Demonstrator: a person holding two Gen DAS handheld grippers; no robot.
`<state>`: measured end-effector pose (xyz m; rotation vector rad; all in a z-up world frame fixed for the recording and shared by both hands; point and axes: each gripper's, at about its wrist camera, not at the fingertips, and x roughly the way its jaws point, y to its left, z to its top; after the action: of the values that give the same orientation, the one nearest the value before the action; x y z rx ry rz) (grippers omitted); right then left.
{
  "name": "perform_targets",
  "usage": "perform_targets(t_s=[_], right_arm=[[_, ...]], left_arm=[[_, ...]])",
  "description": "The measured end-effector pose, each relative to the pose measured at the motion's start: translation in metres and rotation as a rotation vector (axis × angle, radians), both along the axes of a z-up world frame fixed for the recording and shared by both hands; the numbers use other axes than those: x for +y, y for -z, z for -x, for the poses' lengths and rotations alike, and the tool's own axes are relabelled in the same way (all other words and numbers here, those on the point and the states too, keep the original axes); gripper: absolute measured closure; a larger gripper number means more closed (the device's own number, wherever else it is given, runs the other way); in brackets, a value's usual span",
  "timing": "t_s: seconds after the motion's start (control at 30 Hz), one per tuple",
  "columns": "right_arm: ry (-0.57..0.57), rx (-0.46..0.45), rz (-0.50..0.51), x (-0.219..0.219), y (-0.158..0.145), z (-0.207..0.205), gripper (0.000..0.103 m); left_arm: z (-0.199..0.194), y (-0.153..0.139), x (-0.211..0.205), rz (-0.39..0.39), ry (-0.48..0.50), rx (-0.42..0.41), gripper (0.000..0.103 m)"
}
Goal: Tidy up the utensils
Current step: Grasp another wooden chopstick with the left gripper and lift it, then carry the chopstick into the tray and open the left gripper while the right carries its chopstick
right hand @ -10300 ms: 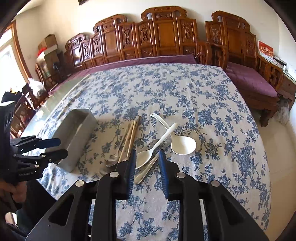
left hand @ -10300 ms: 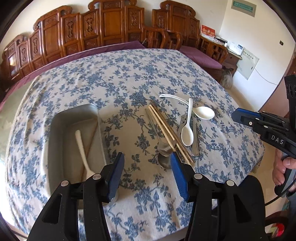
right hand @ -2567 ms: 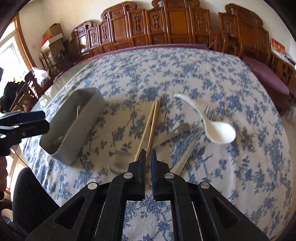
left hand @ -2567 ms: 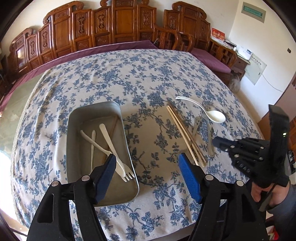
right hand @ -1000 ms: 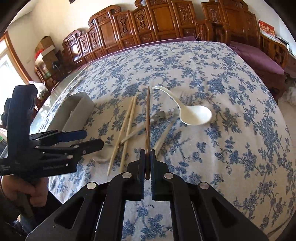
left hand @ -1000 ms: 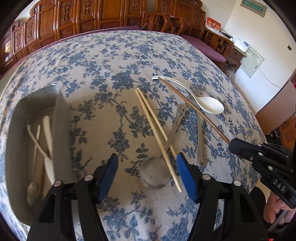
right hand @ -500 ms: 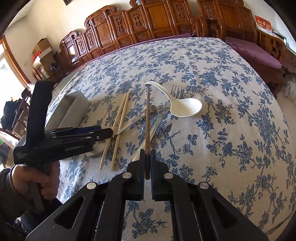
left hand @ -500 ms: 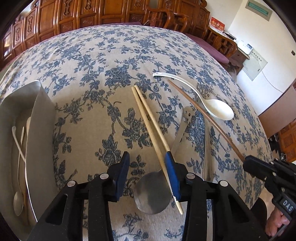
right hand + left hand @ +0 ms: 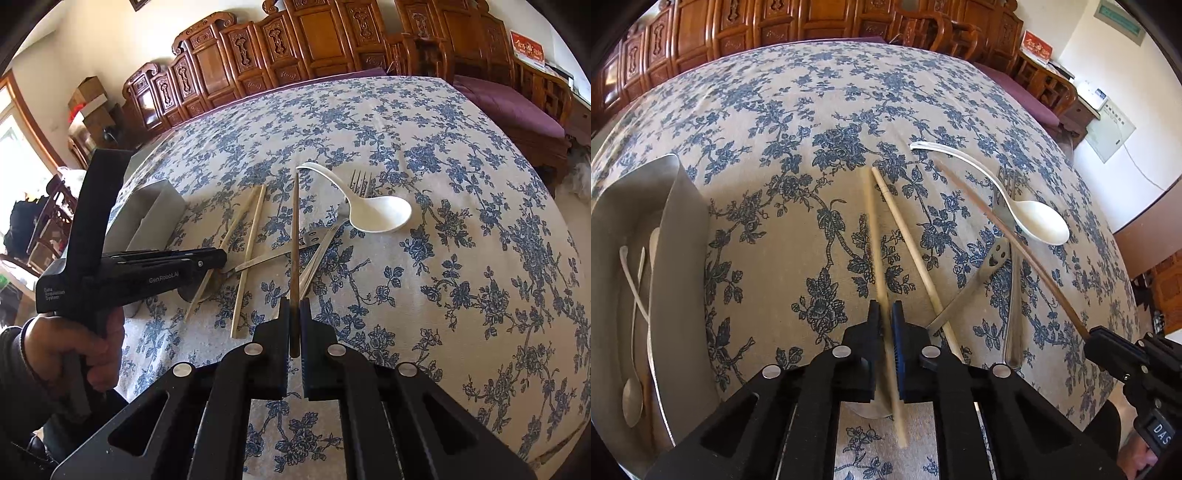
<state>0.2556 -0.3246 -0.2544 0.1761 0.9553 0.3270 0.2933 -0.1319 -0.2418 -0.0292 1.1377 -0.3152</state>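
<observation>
My left gripper (image 9: 885, 317) is shut on a pale wooden chopstick (image 9: 873, 236), which looks blurred. Its twin chopstick (image 9: 912, 254) lies on the cloth beside it. My right gripper (image 9: 294, 314) is shut on a dark brown chopstick (image 9: 294, 236) and holds it above the table; the same stick shows in the left wrist view (image 9: 1008, 236). A white ceramic spoon (image 9: 376, 214), a metal fork (image 9: 328, 240) and a metal spoon (image 9: 964, 299) lie on the table. The metal tray (image 9: 679, 258) at the left holds white plastic utensils (image 9: 633, 291).
The round table has a blue floral cloth (image 9: 480, 258). Carved wooden chairs (image 9: 295, 55) ring its far side. The table edge falls off at the right in the left wrist view (image 9: 1123, 266).
My left gripper has moved down and closed on the pale chopstick, which has shifted from its twin. My right gripper keeps holding the dark chopstick, nearly still.
</observation>
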Motion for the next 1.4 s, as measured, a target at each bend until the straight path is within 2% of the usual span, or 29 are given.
perform_targets(t_s=[0.2, 0.47, 0.9, 1.17, 1.4], right_arm=[[-0.008, -0.008, 0.003, 0.007, -0.001, 0.001, 0.097], [0.005, -0.063, 0.022, 0.017, -0.014, 0.004, 0.097], [0.006, -0.118, 0.009, 0.034, -0.043, 0.011, 0.097], [-0.015, -0.138, -0.007, 0.057, -0.053, 0.013, 0.097], [-0.058, -0.149, -0.006, 0.079, -0.061, 0.010, 0.097]], left_arm=[[0.009, -0.012, 0.003, 0.003, 0.020, -0.016, 0.099], [0.023, -0.041, 0.021, 0.011, 0.027, -0.064, 0.099], [0.045, -0.087, 0.077, 0.029, -0.024, -0.140, 0.099], [0.050, -0.102, 0.119, 0.015, -0.055, -0.163, 0.099], [0.048, -0.103, 0.143, 0.004, -0.074, -0.168, 0.099]])
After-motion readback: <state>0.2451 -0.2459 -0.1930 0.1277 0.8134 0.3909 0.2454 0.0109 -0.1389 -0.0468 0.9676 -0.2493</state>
